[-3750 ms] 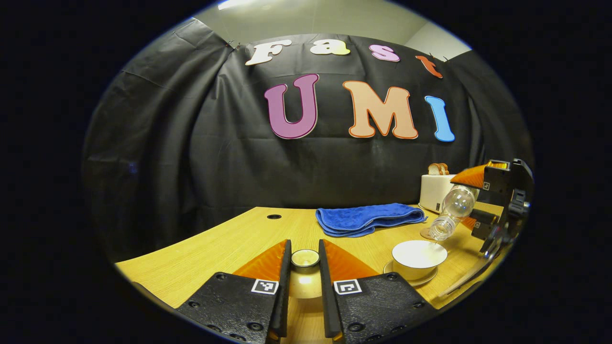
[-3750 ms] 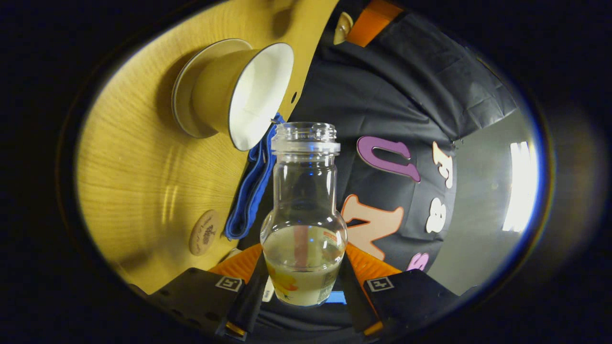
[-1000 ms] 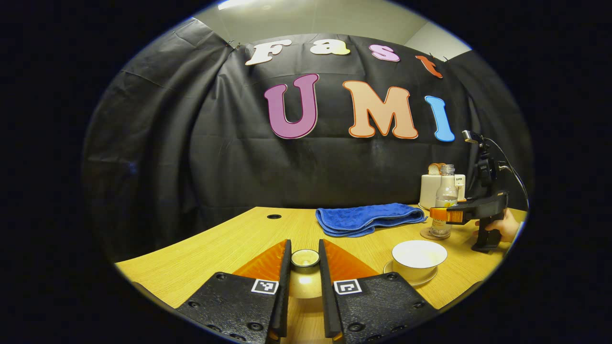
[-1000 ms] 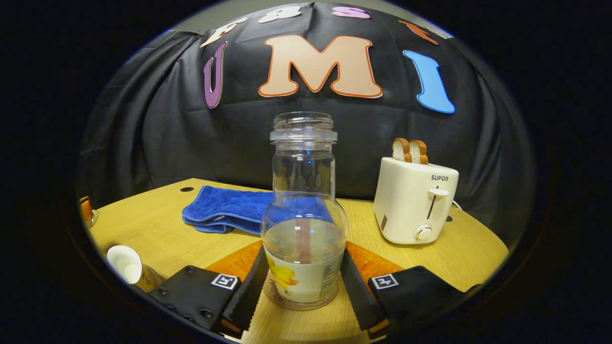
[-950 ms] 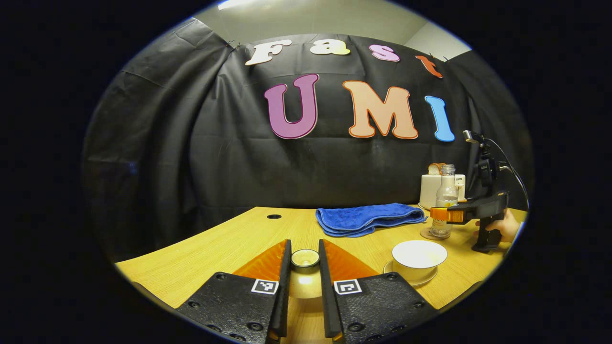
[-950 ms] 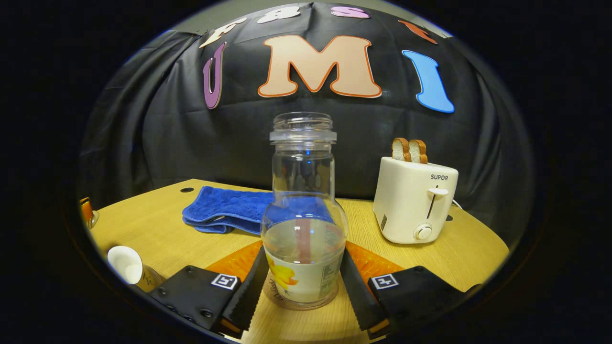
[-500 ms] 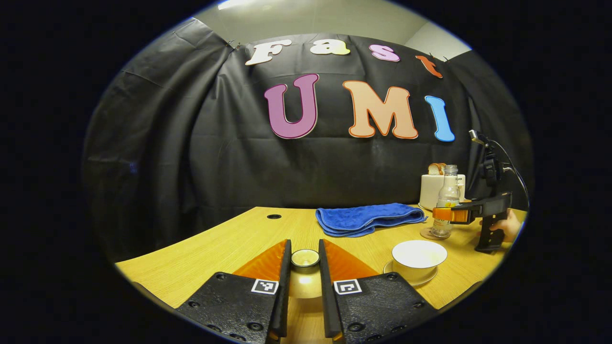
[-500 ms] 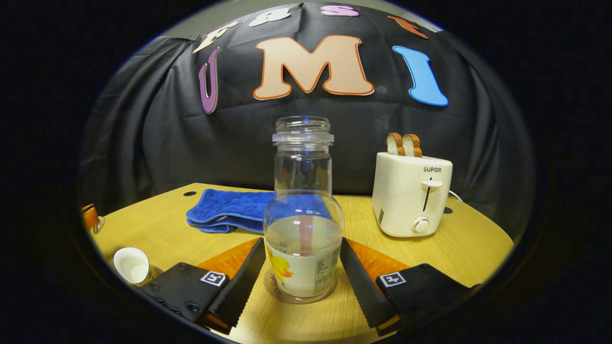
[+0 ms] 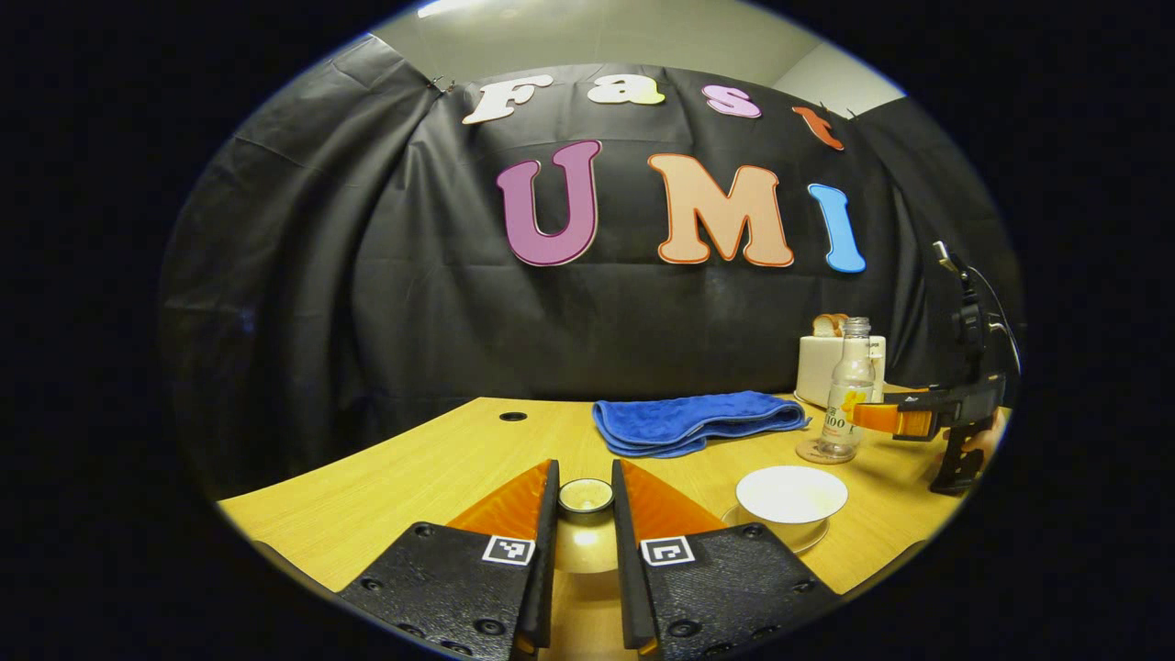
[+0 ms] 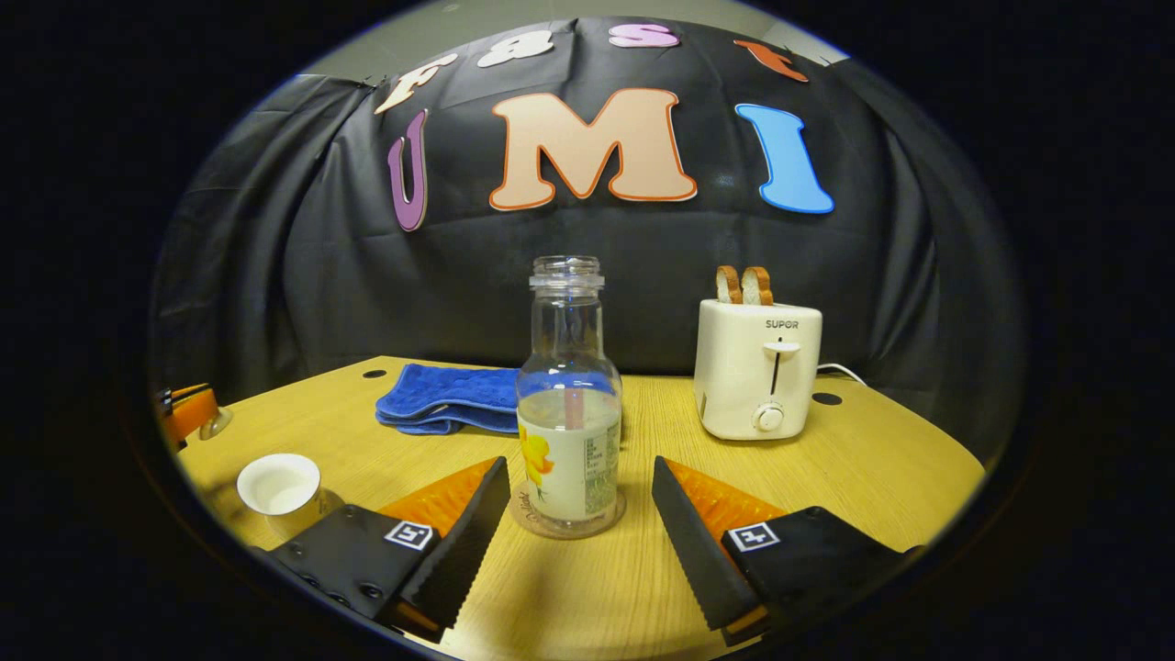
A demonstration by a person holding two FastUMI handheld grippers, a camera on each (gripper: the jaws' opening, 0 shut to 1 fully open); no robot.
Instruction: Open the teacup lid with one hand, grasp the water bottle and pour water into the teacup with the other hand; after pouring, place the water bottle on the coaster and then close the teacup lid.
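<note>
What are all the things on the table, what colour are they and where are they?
water bottle: one, clear with some water, upright on the coaster
coaster: one, brown, under the bottle
teacup: one, white inside, open, on a saucer
saucer: one, pale, under the teacup
teacup lid: one, pale, held between the left gripper's fingers
towel: one, blue, folded near the back
toaster: one, cream, behind the bottle, with two bread slices
table: one, light wood
left gripper: shut on the lid
right gripper: open, apart from the bottle

a staged recording booth: black cloth wall [image 10: 275,275] behind a wooden table [image 10: 881,468] with a toaster [image 10: 757,381].
</note>
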